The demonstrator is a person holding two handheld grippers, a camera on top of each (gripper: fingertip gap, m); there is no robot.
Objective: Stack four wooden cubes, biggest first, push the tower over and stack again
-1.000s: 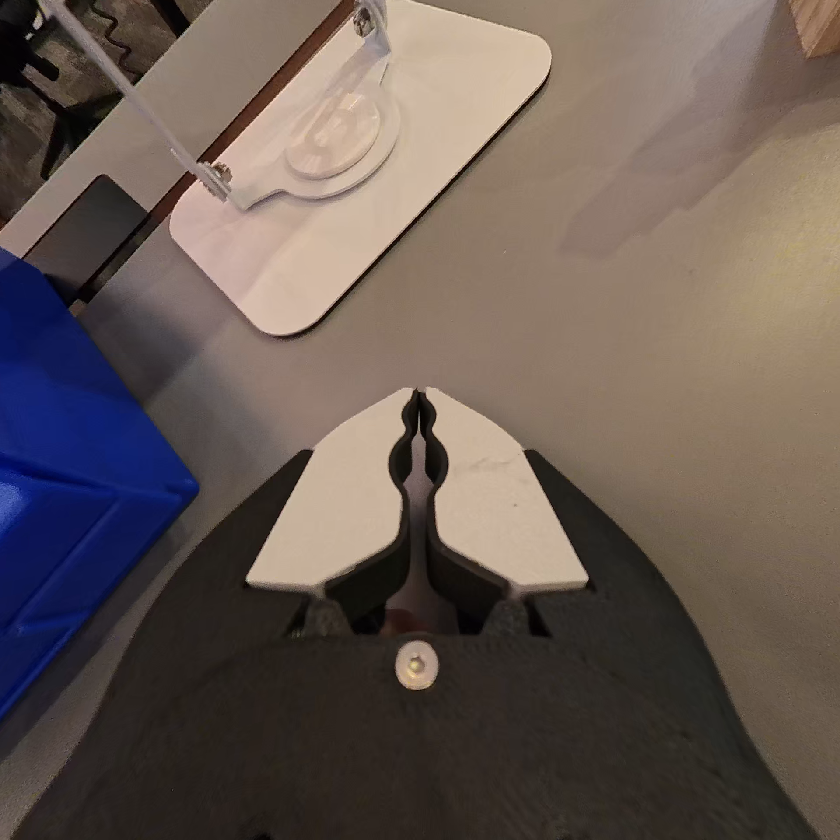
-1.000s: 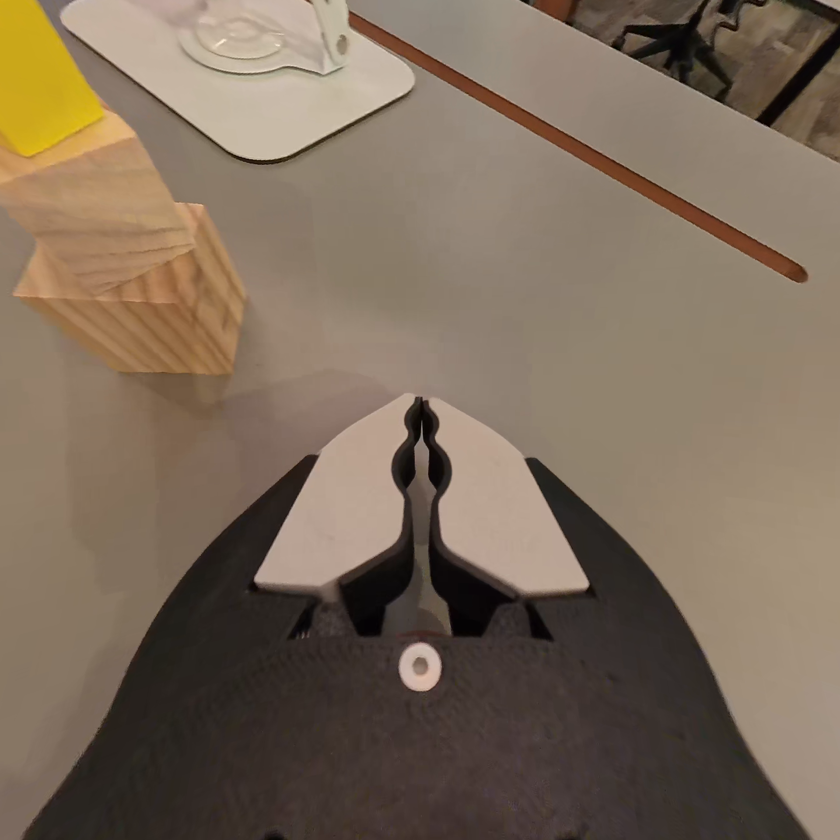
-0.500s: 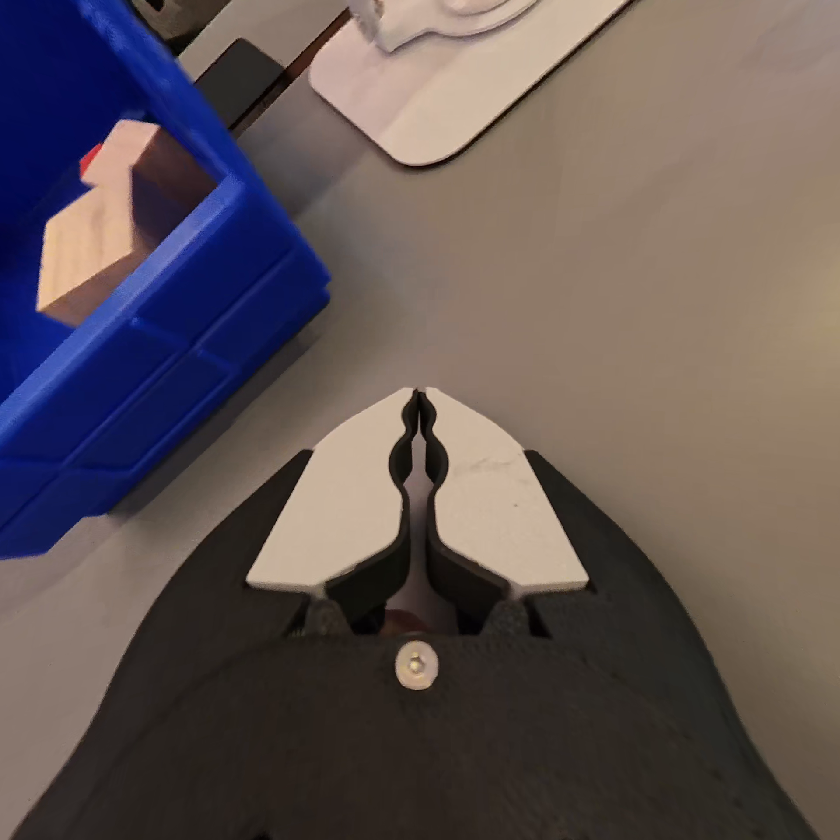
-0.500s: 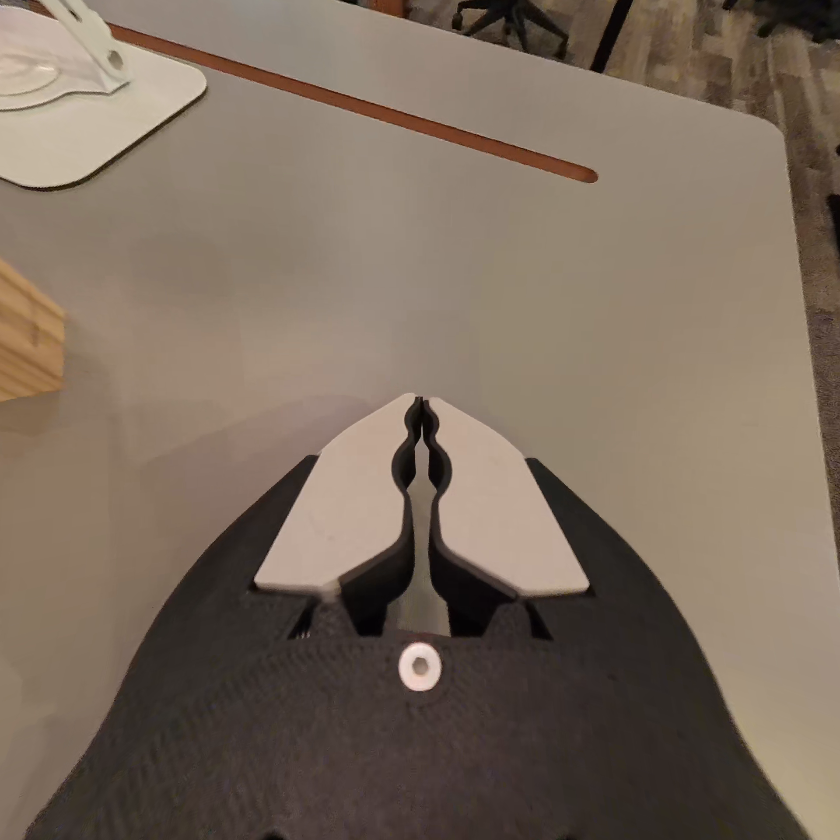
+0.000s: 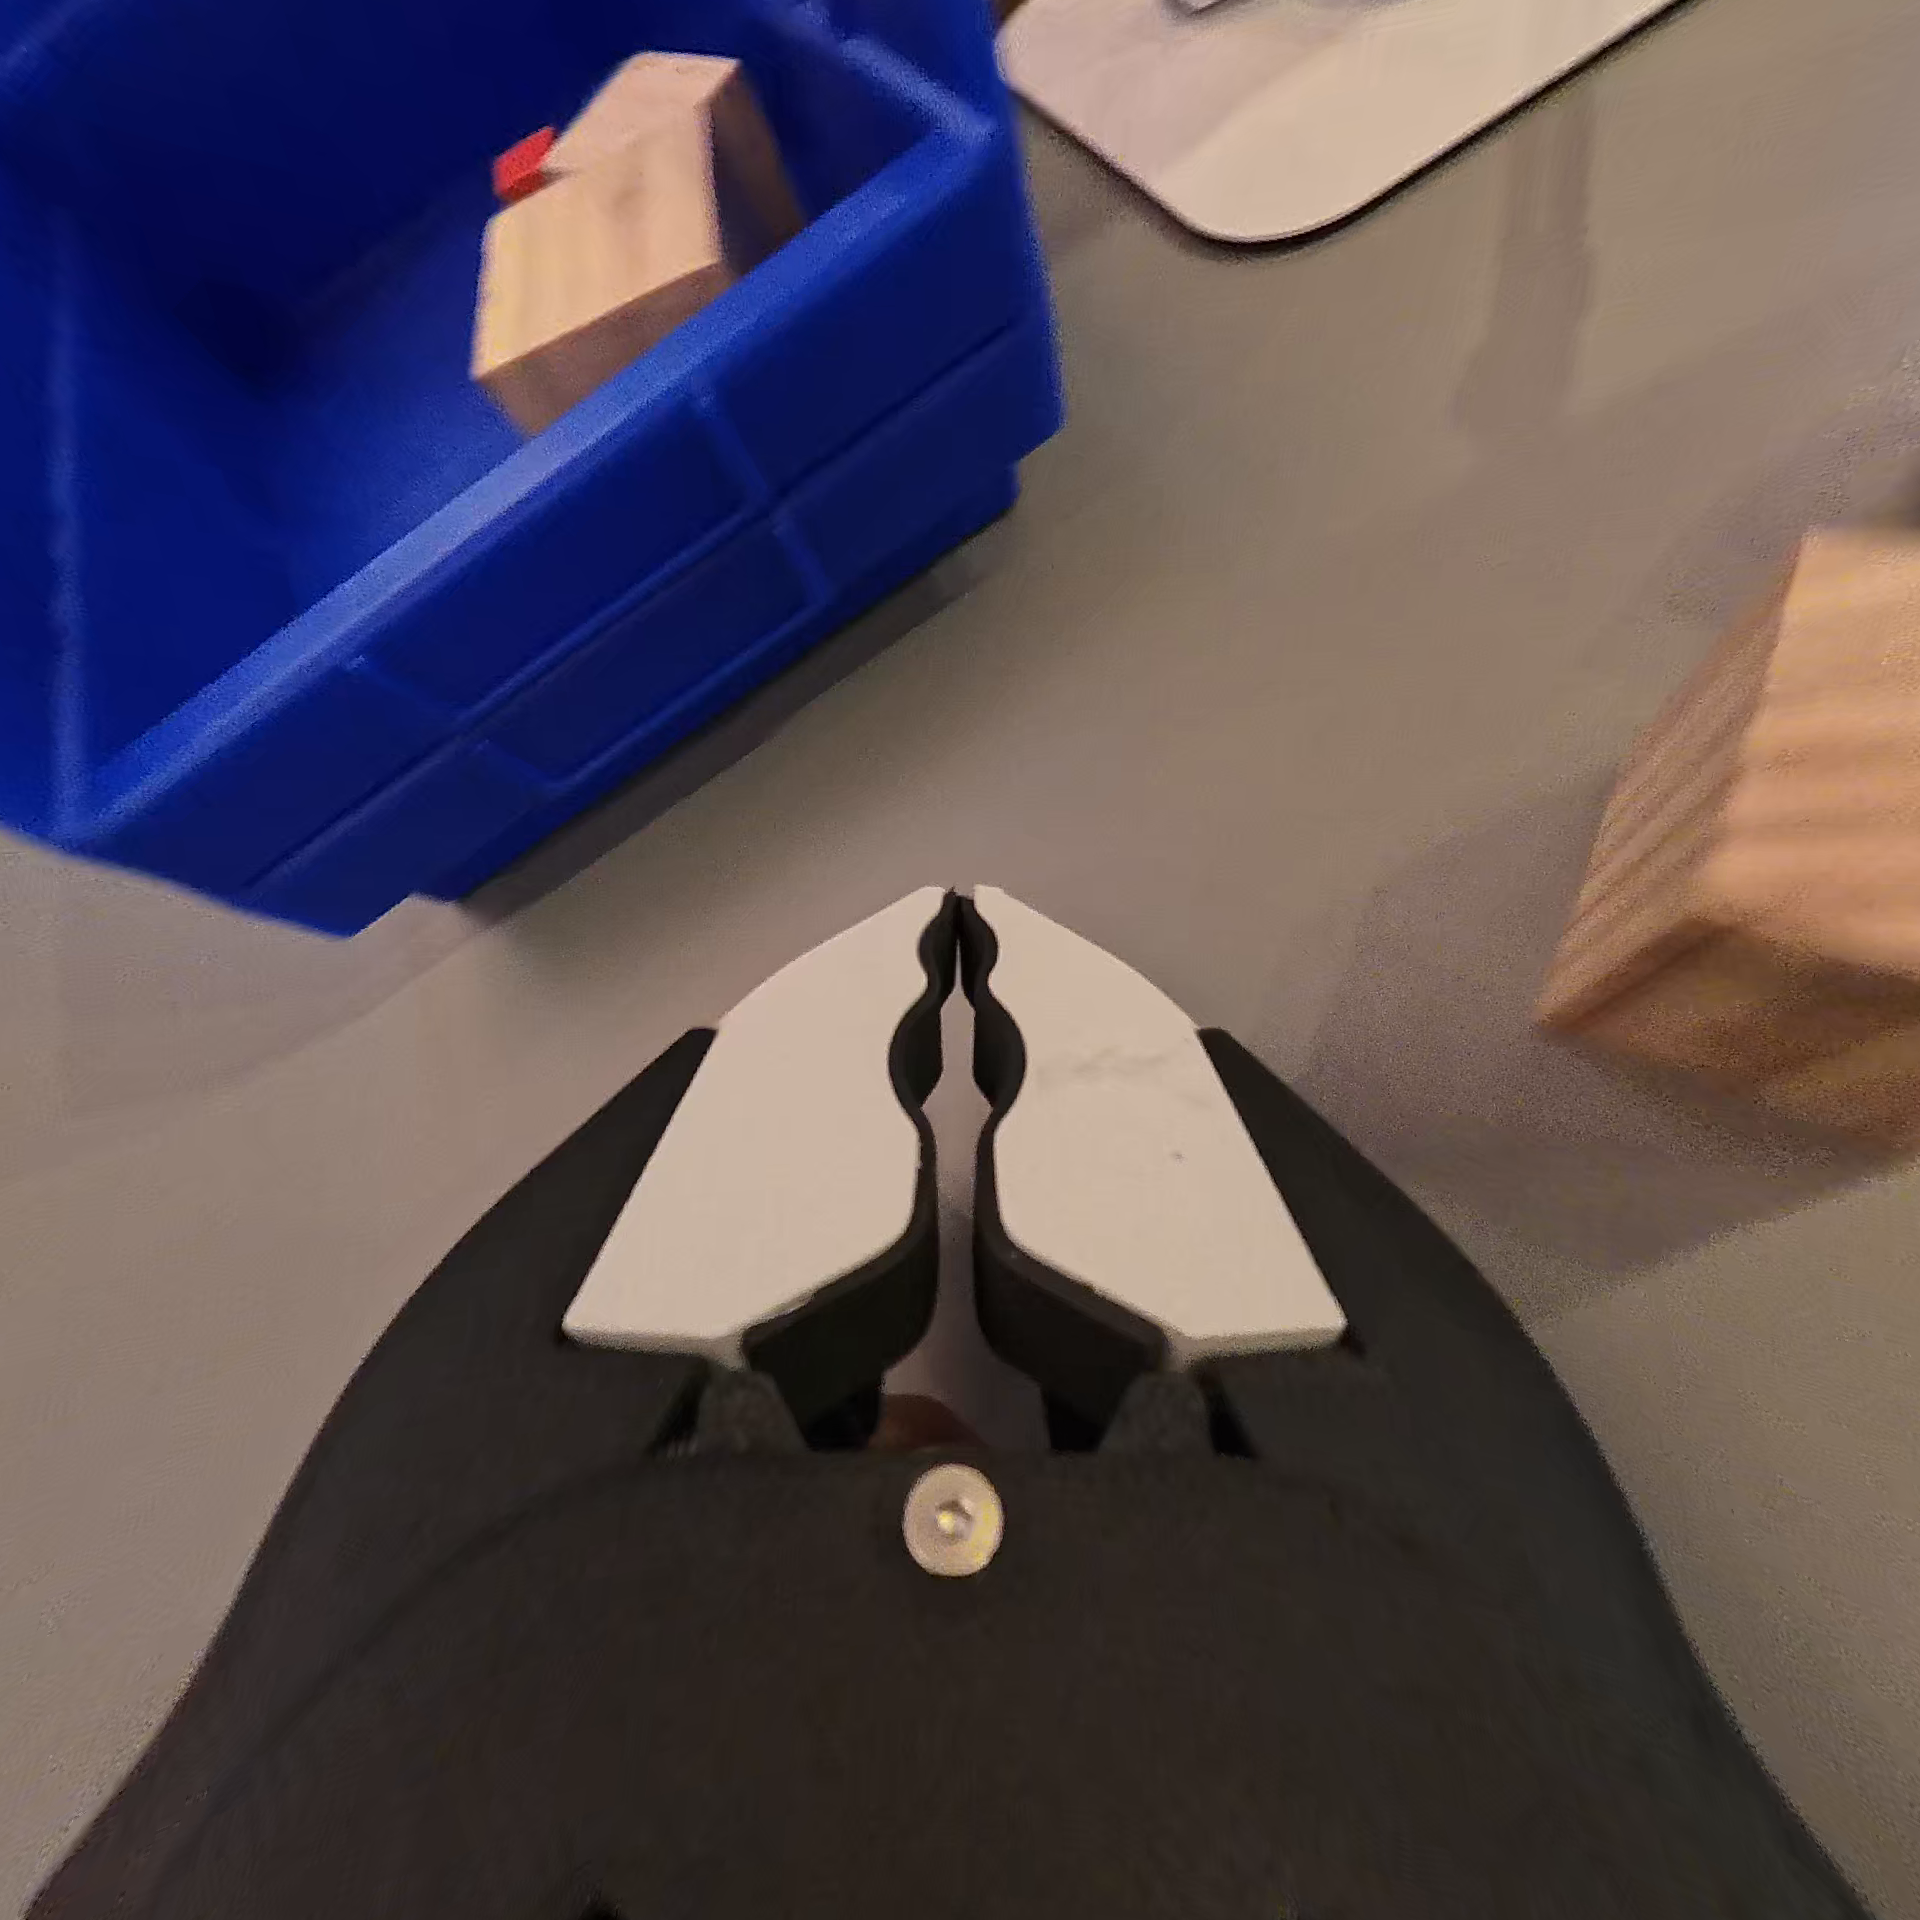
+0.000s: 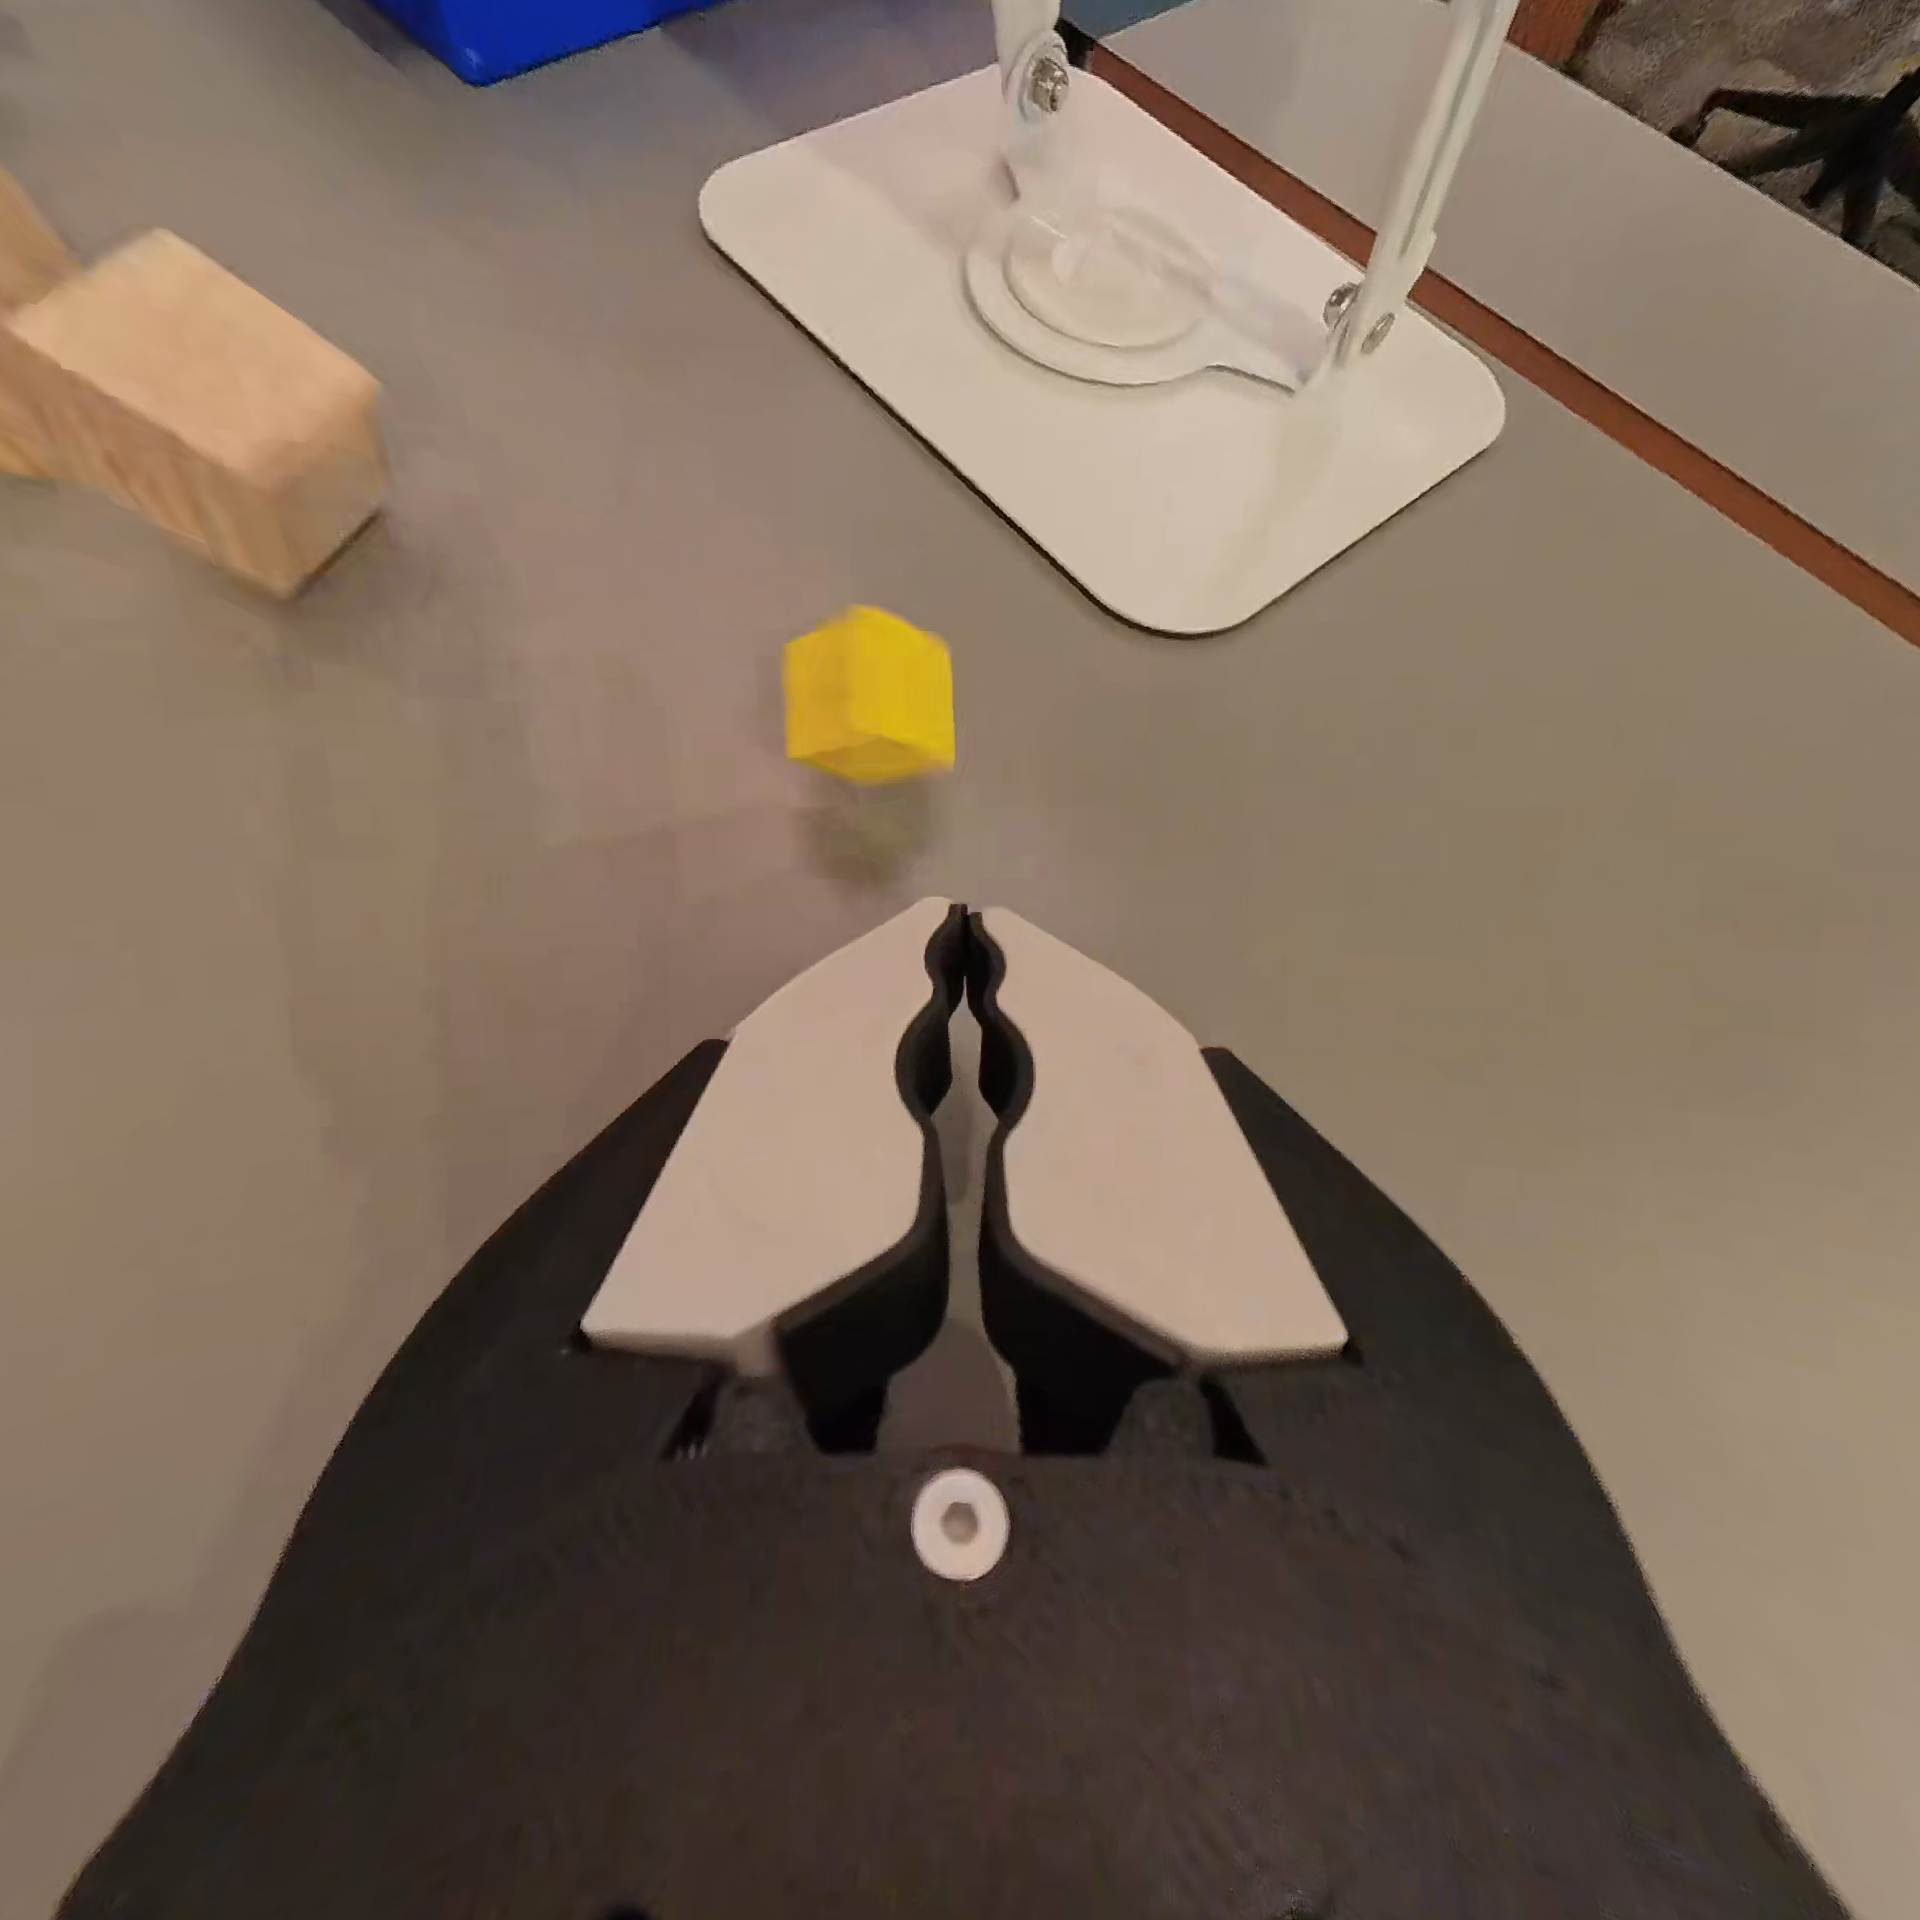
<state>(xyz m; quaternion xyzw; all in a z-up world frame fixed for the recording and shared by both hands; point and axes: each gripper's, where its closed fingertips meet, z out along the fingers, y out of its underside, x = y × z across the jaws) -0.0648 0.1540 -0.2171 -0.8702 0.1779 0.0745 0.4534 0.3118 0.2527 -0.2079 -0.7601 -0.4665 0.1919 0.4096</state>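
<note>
My left gripper (image 5: 956, 896) is shut and empty over the grey table. A blurred plain wooden cube (image 5: 1756, 862) lies to its right. A blue bin (image 5: 582, 582) ahead on the left holds another wooden cube (image 5: 613, 260) with a small red piece (image 5: 523, 168) behind it. My right gripper (image 6: 961, 909) is shut and empty. A small yellow cube (image 6: 868, 694) is blurred just ahead of it, tilted on a corner. A plain wooden cube (image 6: 208, 416) lies at the left, with another wooden edge (image 6: 21, 239) behind it.
A white stand base (image 6: 1122, 457) with a clear disc and white arm sits ahead right in the right wrist view, and its corner shows in the left wrist view (image 5: 1299, 135). A brown slot (image 6: 1558, 374) runs along the table. A blue bin corner (image 6: 520, 31) shows at the top. The tips of one gripper are about 40 cm away from the tips of the other.
The stacked cubes have come apart: the yellow cube now tumbles on the table and the wooden cubes lie separate. Both views swung; the left now faces the bin, the right the stand.
</note>
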